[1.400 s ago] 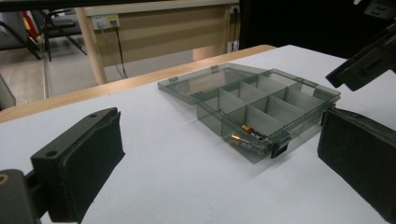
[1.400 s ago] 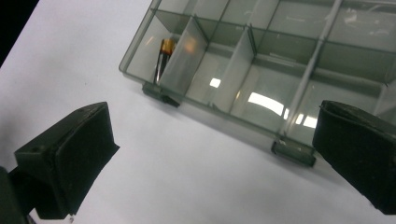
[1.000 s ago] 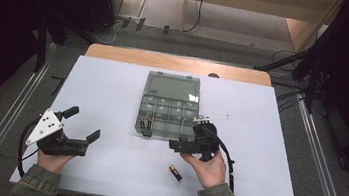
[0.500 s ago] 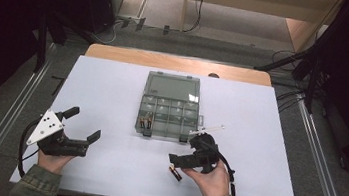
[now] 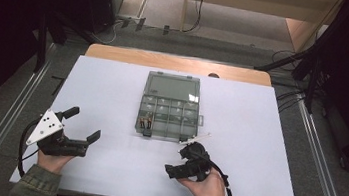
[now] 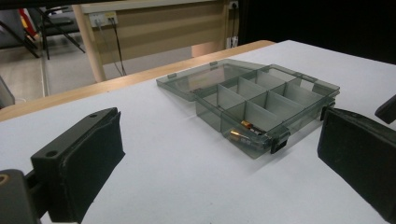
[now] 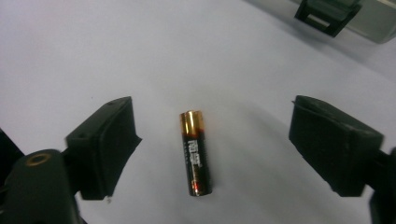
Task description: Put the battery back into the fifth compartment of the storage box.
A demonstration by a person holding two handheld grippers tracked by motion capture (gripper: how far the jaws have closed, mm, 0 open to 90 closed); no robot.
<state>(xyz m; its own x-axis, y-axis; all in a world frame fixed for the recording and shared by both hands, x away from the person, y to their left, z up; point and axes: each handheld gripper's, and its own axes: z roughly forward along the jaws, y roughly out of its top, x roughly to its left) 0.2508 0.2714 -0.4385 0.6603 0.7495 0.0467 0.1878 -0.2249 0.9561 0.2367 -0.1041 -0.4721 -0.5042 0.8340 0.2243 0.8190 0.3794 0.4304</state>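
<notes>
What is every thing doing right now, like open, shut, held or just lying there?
Storage box: lid open, laid back flat.
Two batteries in box: lying in a front corner compartment.
Loose battery: lying on the table, between the fingers, untouched.
Right gripper: open, just been closing.
Left gripper: open, empty.

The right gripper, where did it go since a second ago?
The right gripper slid from beside the clear grey plastic compartment box toward the person and down over the black-and-gold battery. Its jaws have been closing around it, not yet touching. The left gripper, box and battery stayed put.
</notes>
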